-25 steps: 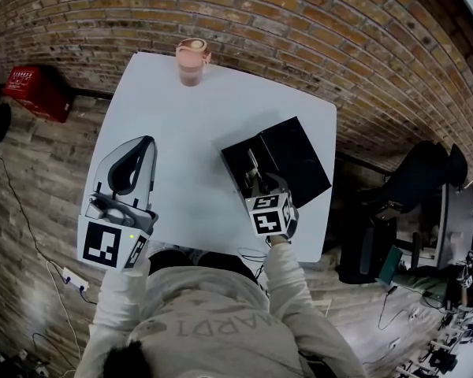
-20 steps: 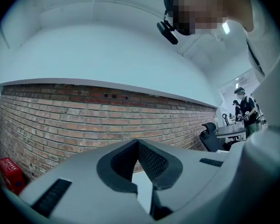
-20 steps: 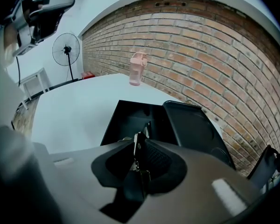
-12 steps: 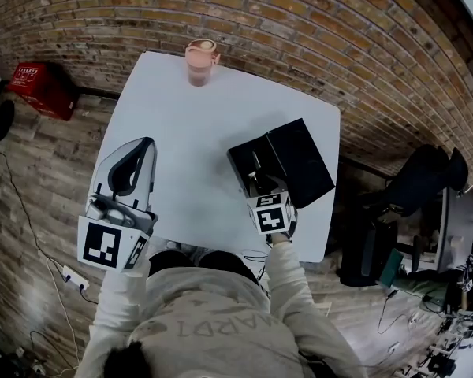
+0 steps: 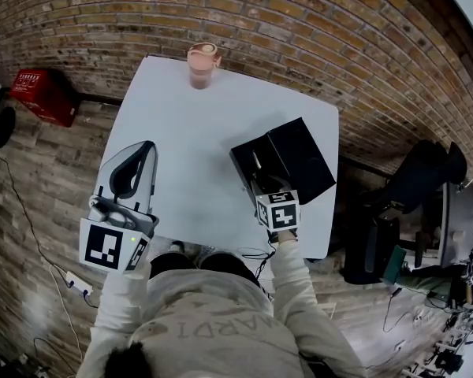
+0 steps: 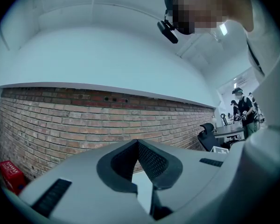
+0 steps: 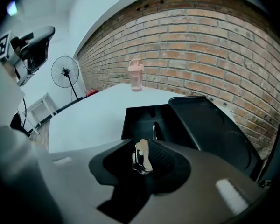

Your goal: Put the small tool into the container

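Small tool (image 7: 141,157) between jaws, hidden overhead

Small tool (image 7: 142,157): shiny metal, beige lever, upright between the right claw's (image 7: 139,147) jaws, which have just been opening.
Container (image 7: 133,125): black box, lid open, on tabletop (image 7: 93,111).

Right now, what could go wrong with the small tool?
1. The jaws of the right claw have just been opening, yet the small tool sits between them; it may cling, then miss the container.
2. The container lies near the edge of the table; a bump might shove it off.
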### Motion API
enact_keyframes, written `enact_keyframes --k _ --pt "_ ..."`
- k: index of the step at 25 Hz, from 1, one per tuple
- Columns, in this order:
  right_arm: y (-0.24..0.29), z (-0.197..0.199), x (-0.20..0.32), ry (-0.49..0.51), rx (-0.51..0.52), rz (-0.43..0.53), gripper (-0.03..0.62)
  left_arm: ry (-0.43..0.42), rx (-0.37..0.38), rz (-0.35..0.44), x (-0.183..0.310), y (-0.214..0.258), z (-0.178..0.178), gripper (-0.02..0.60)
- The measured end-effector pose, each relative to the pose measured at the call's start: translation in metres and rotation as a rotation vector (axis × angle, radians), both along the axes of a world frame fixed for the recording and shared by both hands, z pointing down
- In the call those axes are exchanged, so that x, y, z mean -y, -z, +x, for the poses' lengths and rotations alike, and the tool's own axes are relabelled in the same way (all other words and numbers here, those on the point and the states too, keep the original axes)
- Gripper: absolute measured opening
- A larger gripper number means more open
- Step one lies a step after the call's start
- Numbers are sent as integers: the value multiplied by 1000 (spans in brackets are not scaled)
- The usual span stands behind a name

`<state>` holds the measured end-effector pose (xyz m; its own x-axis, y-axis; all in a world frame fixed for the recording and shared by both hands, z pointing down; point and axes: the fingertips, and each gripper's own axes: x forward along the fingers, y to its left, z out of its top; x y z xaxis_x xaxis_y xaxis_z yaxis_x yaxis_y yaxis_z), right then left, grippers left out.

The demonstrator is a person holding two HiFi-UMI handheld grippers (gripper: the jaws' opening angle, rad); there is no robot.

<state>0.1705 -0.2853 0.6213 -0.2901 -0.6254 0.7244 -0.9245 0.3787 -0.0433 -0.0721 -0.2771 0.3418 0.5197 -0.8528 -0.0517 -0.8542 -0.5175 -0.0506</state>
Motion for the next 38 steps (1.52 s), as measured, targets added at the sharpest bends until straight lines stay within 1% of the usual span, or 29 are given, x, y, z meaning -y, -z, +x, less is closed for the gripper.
enact_keyframes --k 2,5,8,14,20,31,38 --pt "10 1 -1 -17 -4 30 112 -8 1 3 -2 2 -1 5" --pt "26 3 -4 -55 -8 81 11 -24 -2 7 -5 5 -2 5" --pt "41 0 -10 -74 25 121 9 -46 -3 12 -10 7 0 5" --pt "67 -1 -30 -127 35 194 9 -104 -12 20 -18 10 4 5" --pt "94 -4 -52 -194 84 268 9 -167 -18 20 -26 12 11 5" --pt "129 -1 -93 -306 87 372 9 -295 -20 29 -41 17 29 5" --pt "159 4 -120 -362 107 467 9 -356 -14 35 -58 17 44 5"
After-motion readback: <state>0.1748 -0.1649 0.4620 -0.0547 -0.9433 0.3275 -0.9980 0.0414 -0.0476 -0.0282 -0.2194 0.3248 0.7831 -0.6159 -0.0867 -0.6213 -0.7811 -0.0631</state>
